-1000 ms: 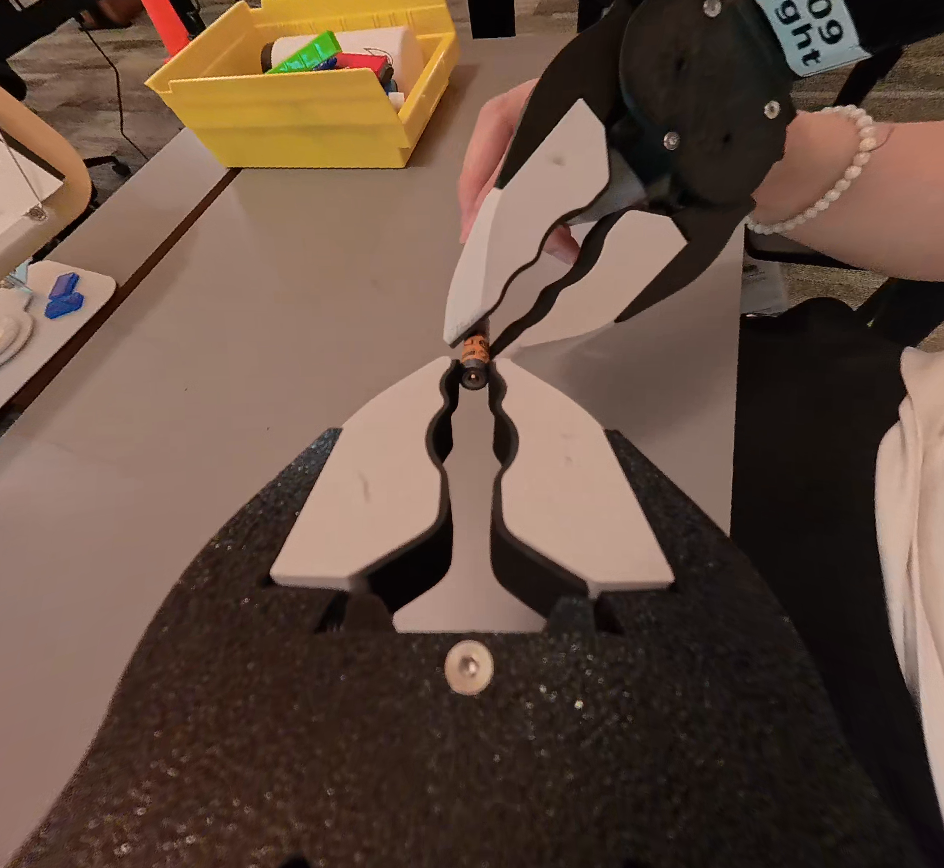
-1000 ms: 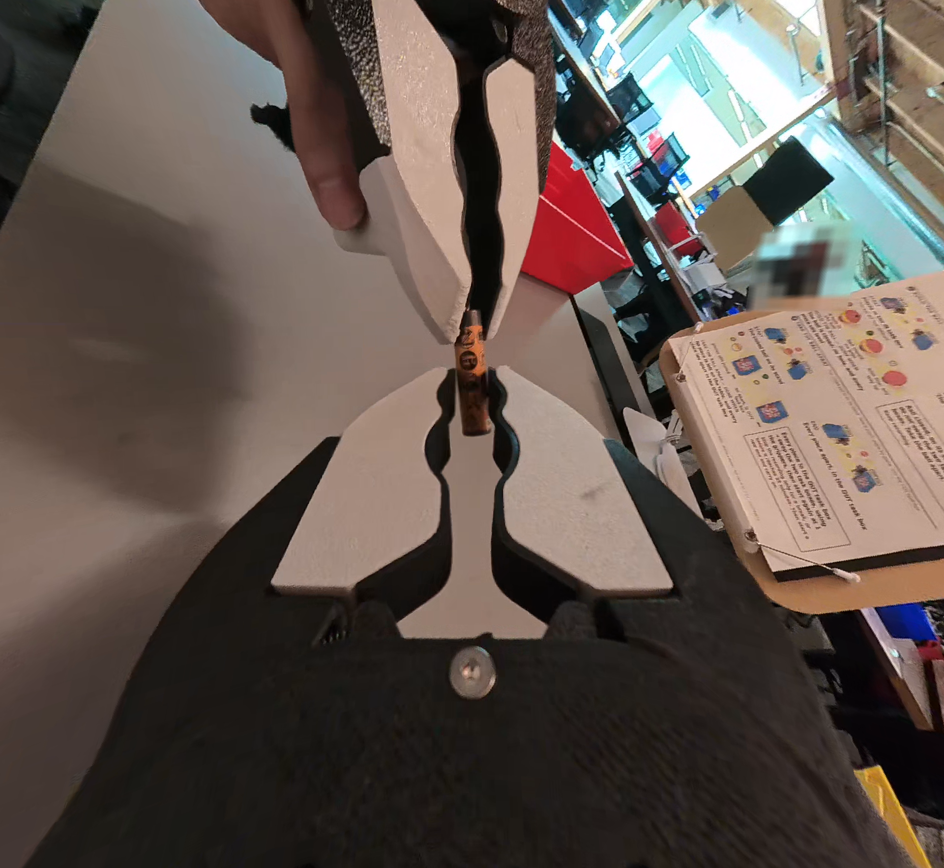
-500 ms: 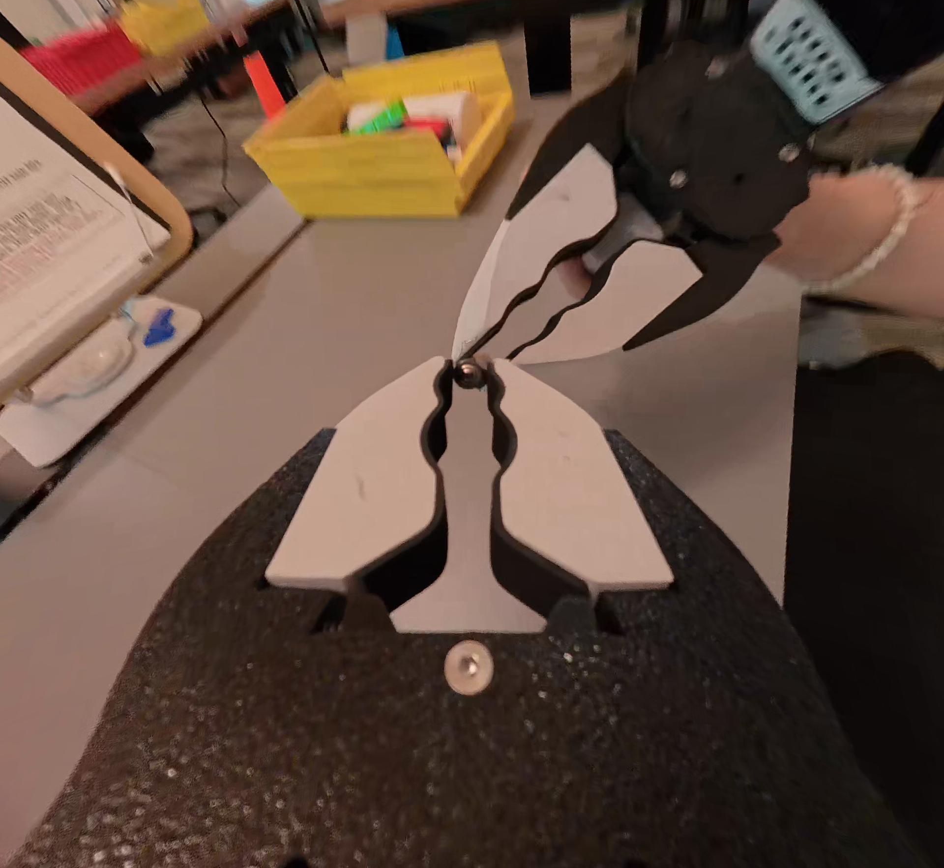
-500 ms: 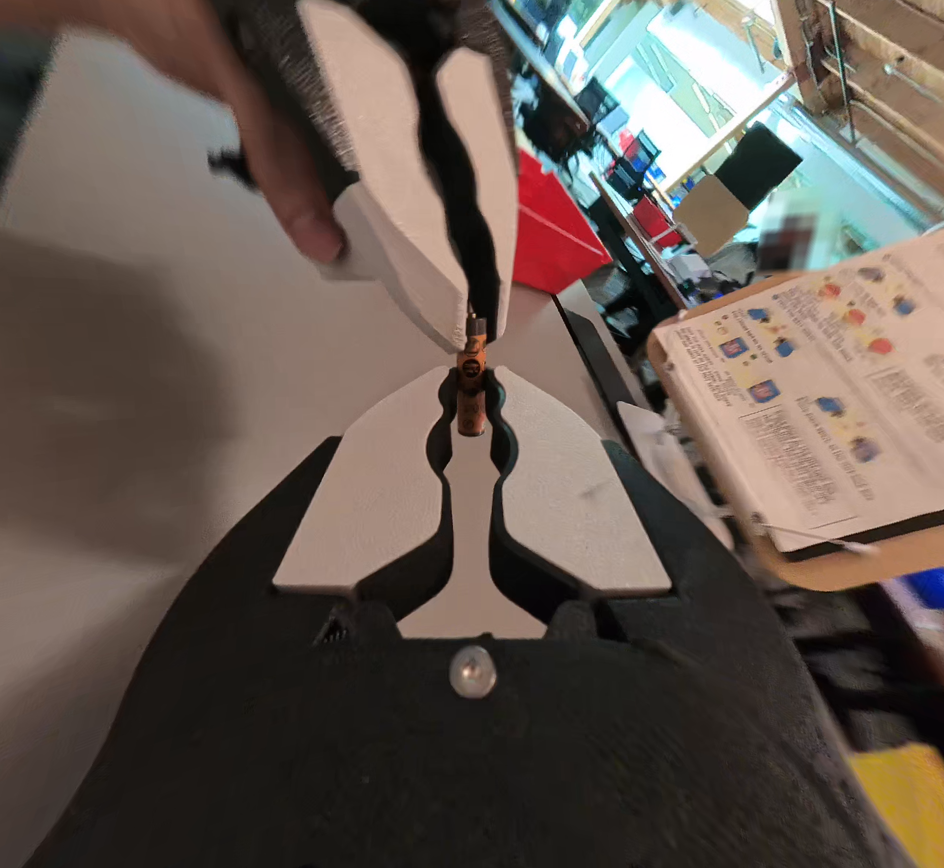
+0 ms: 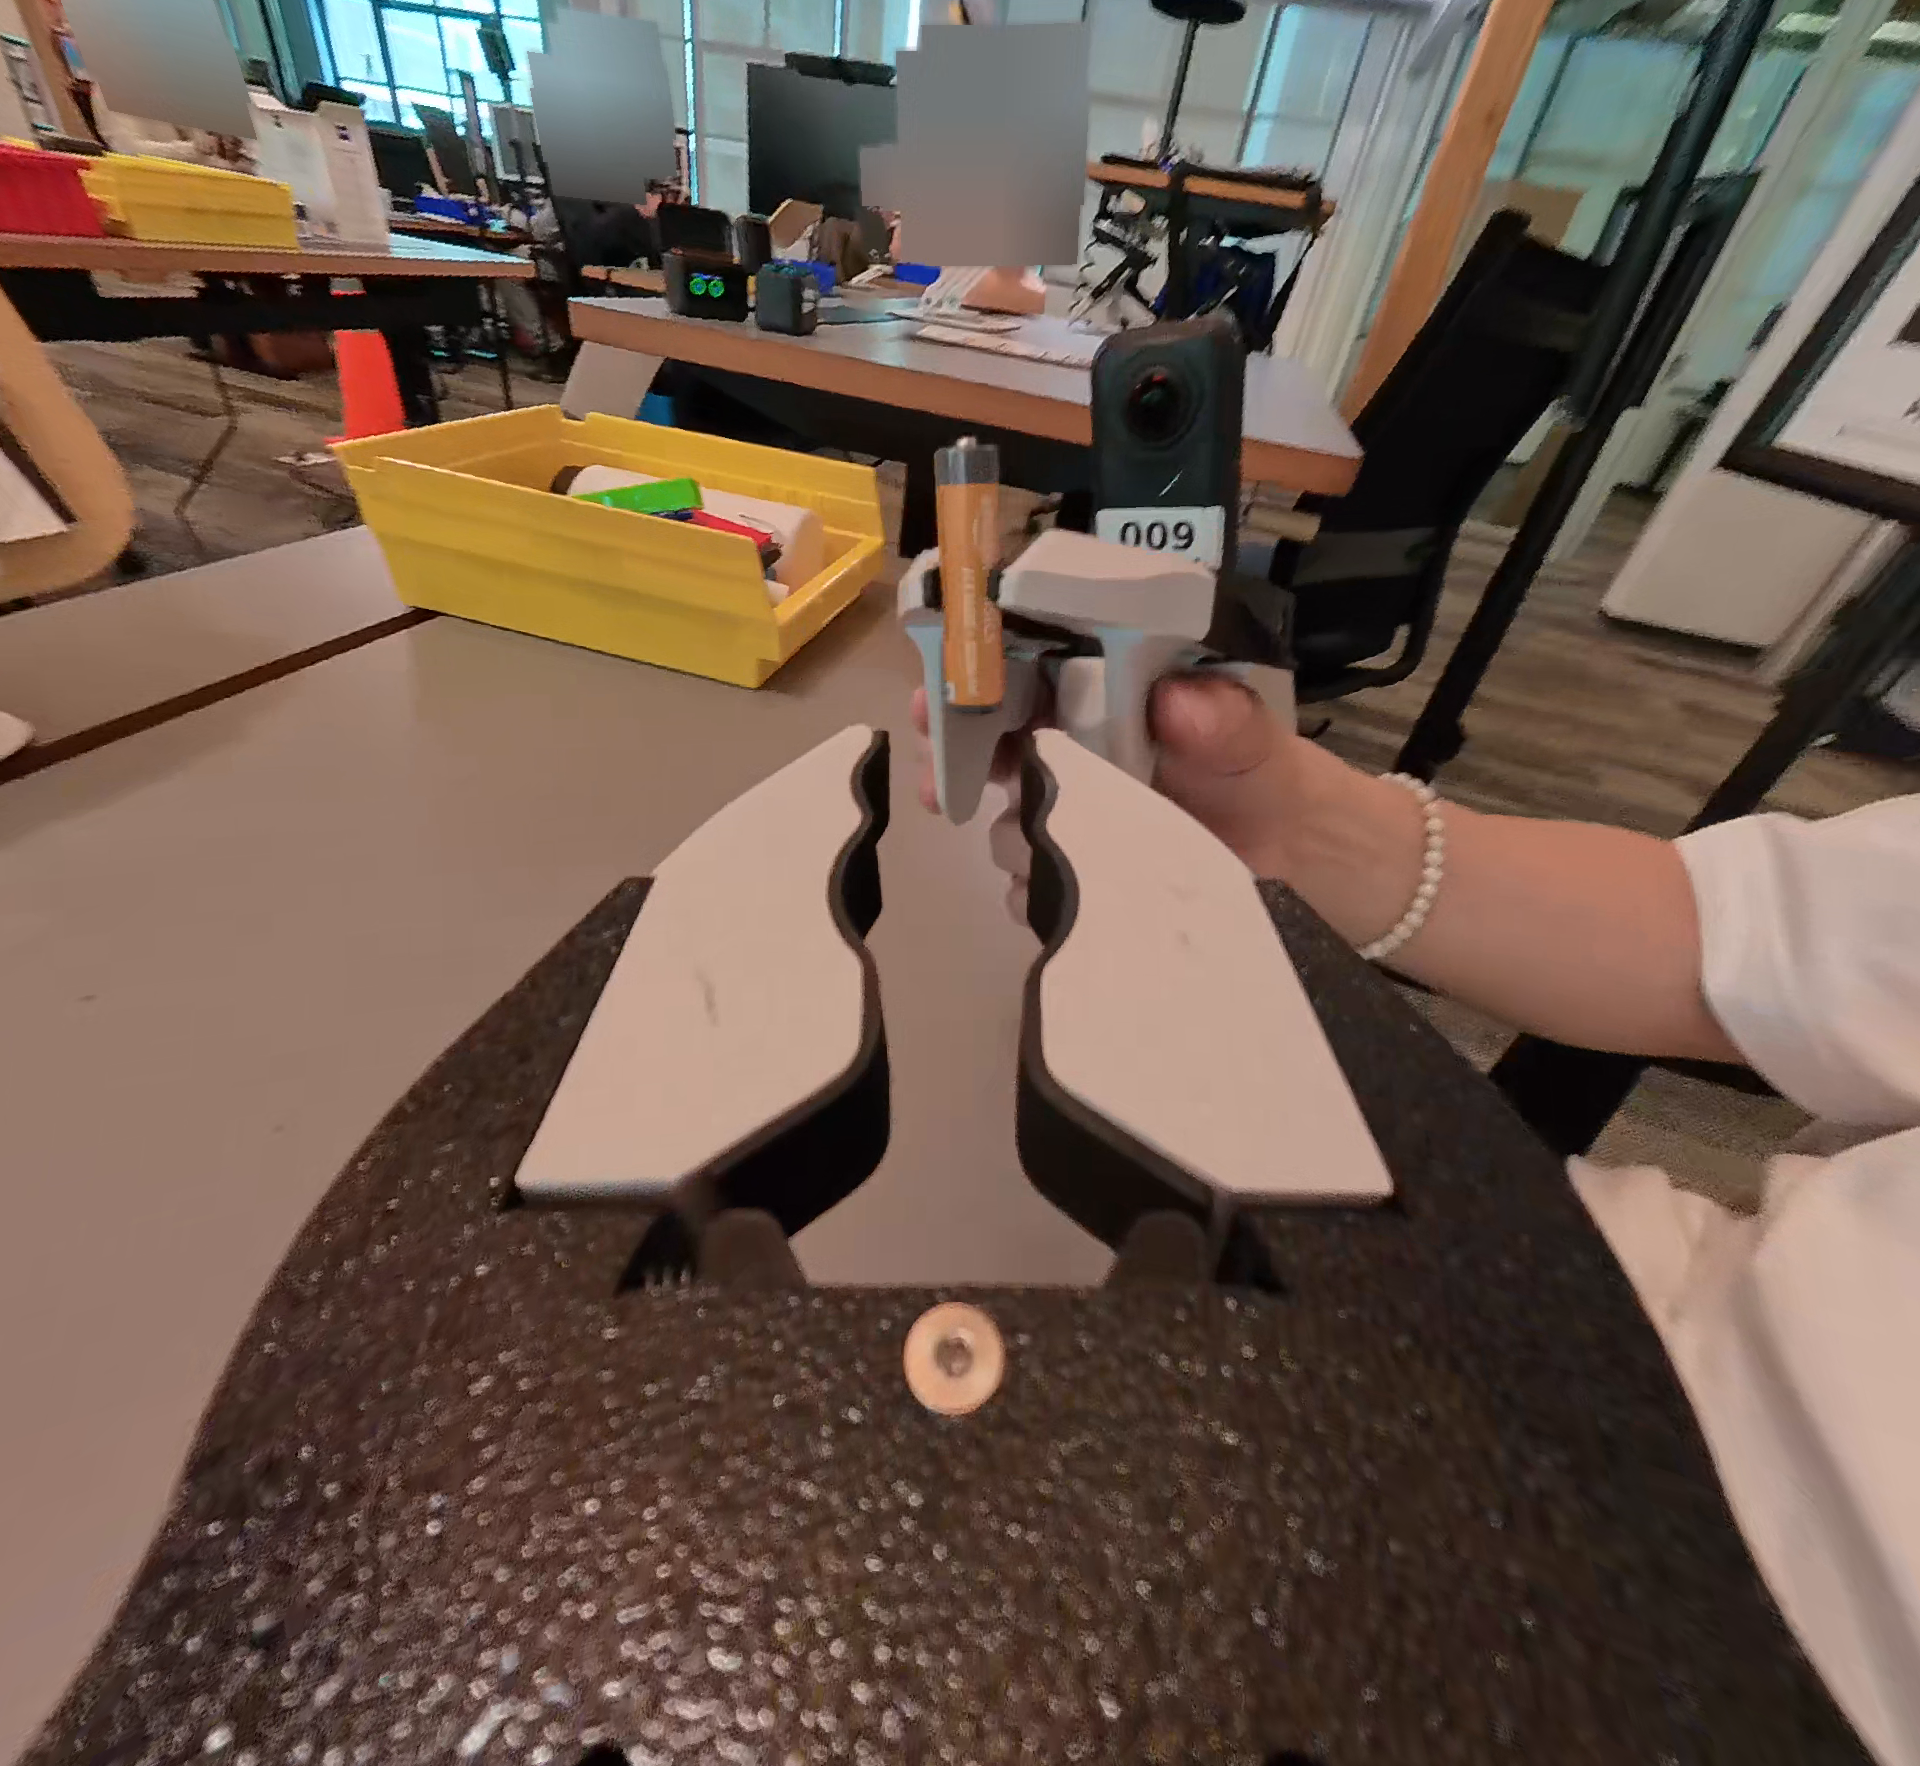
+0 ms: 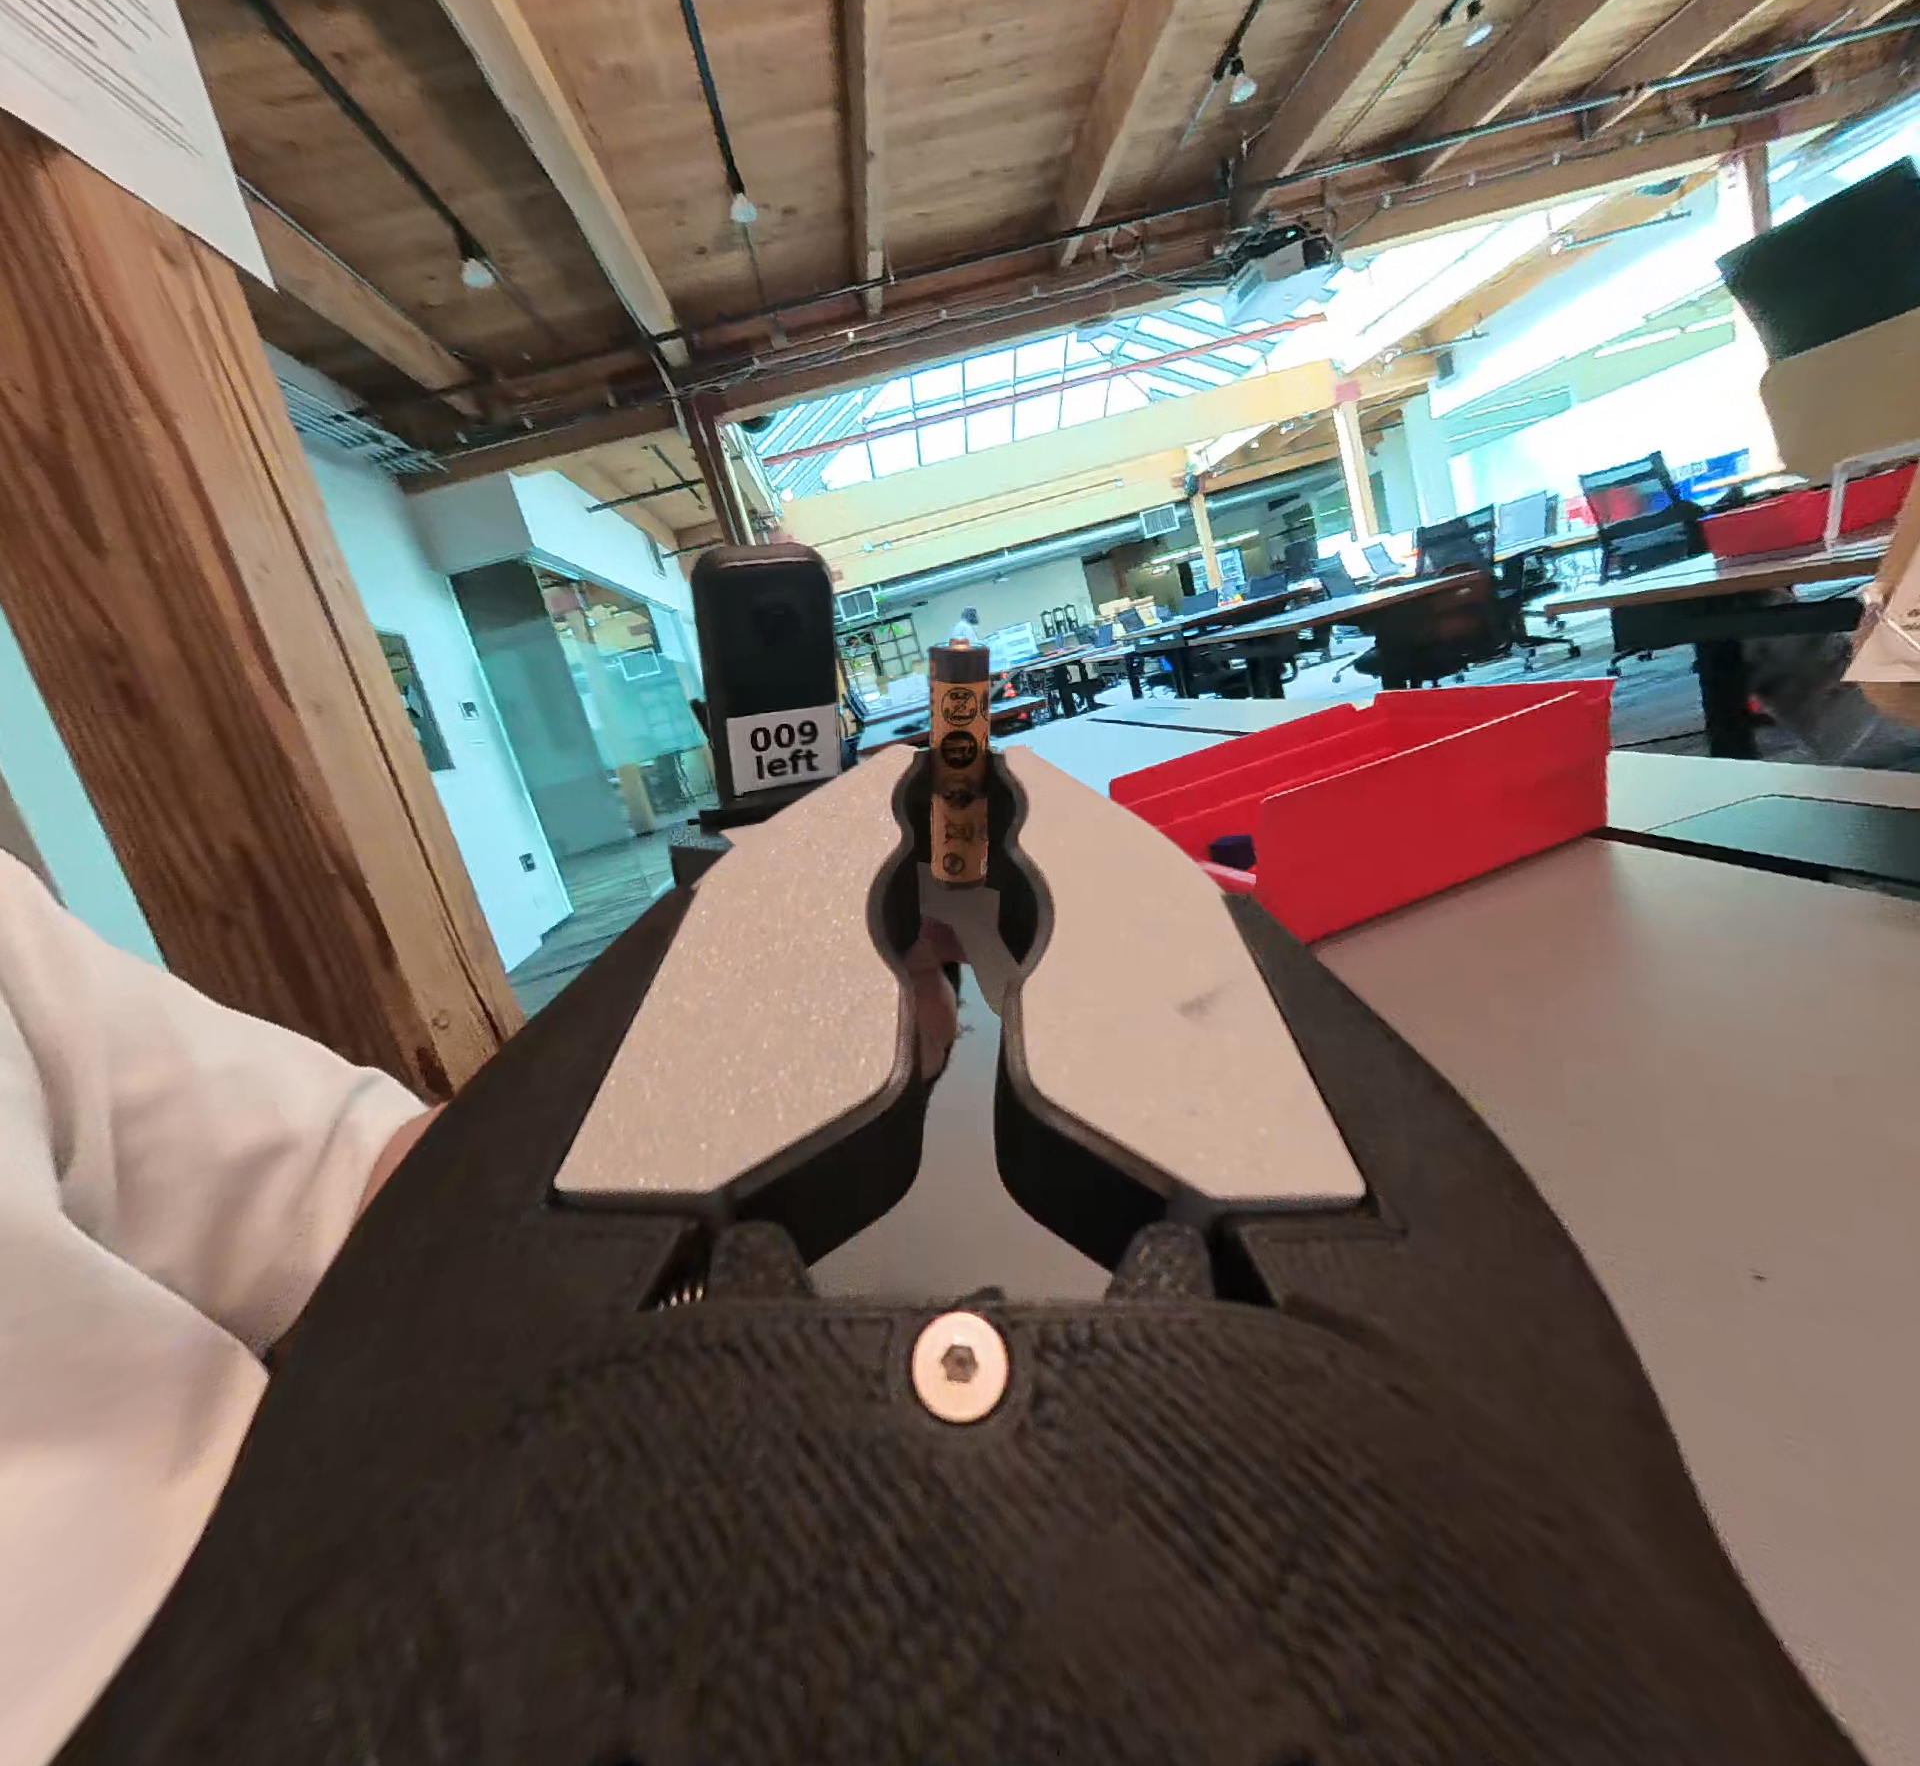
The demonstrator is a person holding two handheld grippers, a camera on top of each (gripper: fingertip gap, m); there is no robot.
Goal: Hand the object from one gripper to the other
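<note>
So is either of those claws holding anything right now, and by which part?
Yes: the right gripper pinches an upright orange battery around its lower half. The left gripper is open and empty.

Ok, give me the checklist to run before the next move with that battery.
1. Right gripper shut on the battery: ok.
2. Left gripper open, nothing between its fingers: ok.
3. Battery upright, button end up: ok.
4. Left gripper apart from the battery: ok; its tips sit just below the battery's lower end in the left wrist view.
5. Grip depth: ok, held about mid-length, both ends sticking out.
6. Where it goes next, yellow bin or red bin: cannot tell.
</note>
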